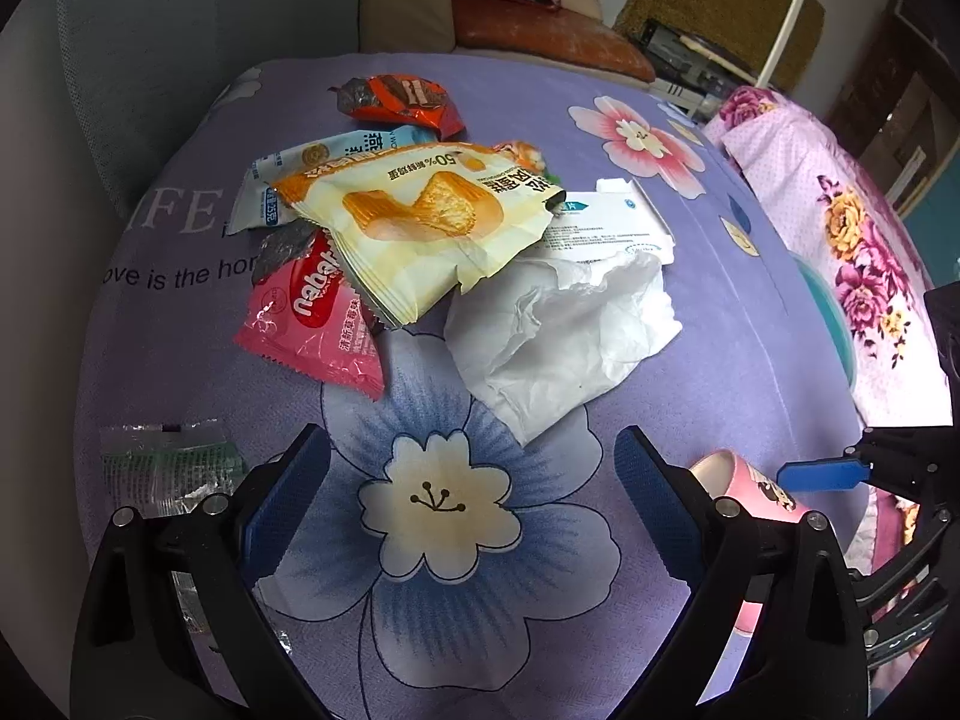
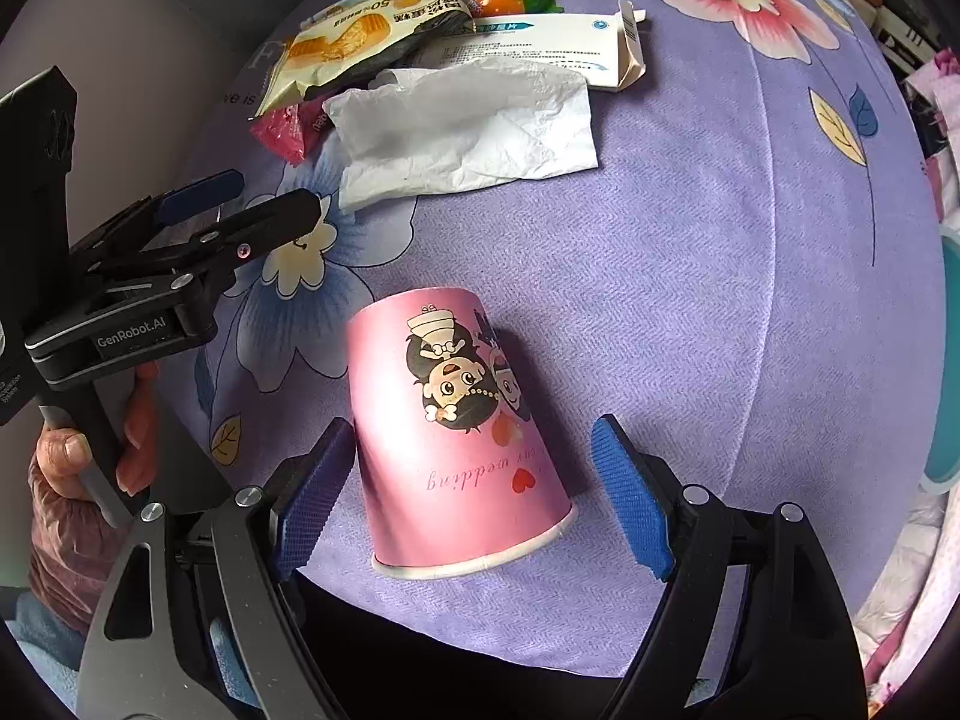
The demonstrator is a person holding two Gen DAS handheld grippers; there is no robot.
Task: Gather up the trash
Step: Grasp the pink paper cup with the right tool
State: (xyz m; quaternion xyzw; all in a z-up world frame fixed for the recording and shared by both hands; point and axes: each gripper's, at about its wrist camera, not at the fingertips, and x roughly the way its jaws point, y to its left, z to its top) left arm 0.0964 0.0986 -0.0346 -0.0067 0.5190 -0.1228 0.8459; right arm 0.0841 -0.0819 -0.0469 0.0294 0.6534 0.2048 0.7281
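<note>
Hovering over the pink paper cup (image 2: 456,432) with my right gripper (image 2: 480,498), jaws spread wide and the cup sitting between them, not pinched yet. It lies tipped over on the purple flowered bedspread (image 2: 690,300), rim toward me, base pointing at the rest of the mess.

Using the cup as my landmark: the crumpled white tissue (image 2: 468,132) is just beyond its base, and behind that tissue sits the wrapper pile, with a yellow snack bag (image 1: 420,222), pink wafer wrapper (image 1: 312,324), flat white medicine box (image 2: 540,42) and an orange-red wrapper (image 1: 402,99) at the far end. My left gripper (image 1: 474,516) is off to the cup's left, jaws also spread and empty, aimed at the big printed flower in front of the tissue. A clear plastic wrapper (image 1: 162,468) lies further left still.

So I reckon I'm at the very start, lining up the first grab. Next move looks like dropping a touch lower and closing gently, since a paper cup crushes easily. A teal rim (image 2: 948,360) shows to the cup's right, maybe the bin, can't tell.
</note>
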